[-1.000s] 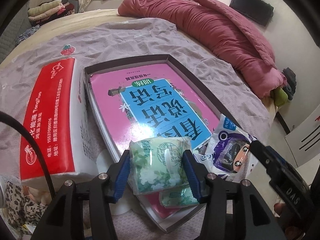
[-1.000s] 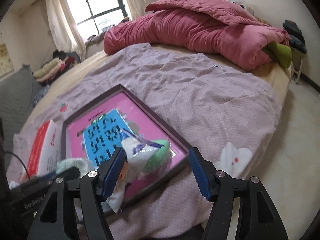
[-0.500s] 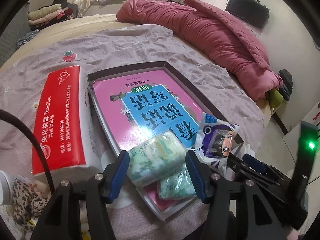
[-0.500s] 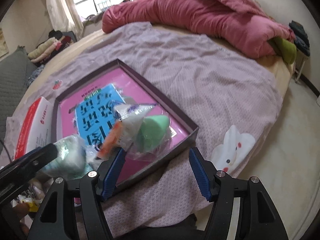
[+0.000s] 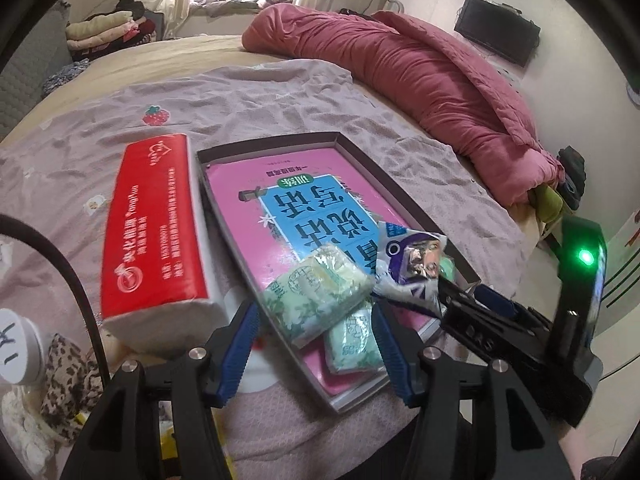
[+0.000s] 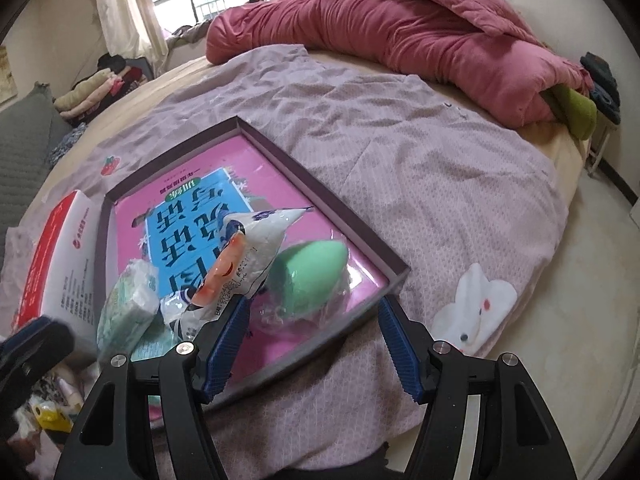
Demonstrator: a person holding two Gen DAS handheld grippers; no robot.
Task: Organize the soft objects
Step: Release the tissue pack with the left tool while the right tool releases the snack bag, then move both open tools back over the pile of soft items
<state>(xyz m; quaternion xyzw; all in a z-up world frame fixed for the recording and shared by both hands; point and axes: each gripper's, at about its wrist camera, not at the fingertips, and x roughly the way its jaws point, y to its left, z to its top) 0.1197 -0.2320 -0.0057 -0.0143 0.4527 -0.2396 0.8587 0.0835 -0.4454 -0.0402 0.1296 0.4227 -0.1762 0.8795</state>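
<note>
A shallow dark-walled tray (image 5: 404,194) lies on a lilac sheet (image 5: 256,96) spread over the bed, with a pink and blue book (image 5: 280,200) flat on its floor. At the tray's near end, a green tissue pack (image 5: 316,292) lies tilted on top of a second green pack (image 5: 352,344), which rests on the book by the near edge. Just right of them a white and purple packet (image 5: 412,264) stands crumpled in the near right corner, touching the upper tissue pack; in the right wrist view it leans against a green egg-shaped sponge (image 6: 310,276) in clear wrap, which sits in that same corner of the tray. The left gripper (image 5: 316,350) hovers over the near edge with its blue-padded fingers apart and nothing between them; the tissue packs lie just beyond the tips. The right gripper (image 6: 314,346) is also spread wide and empty, poised above the tray's near right wall, its left pad close to the packet. A red and white tissue brick (image 5: 156,236) lies on the sheet along the tray's left wall. A rose duvet (image 5: 400,64) is heaped along the bed's far side.
</note>
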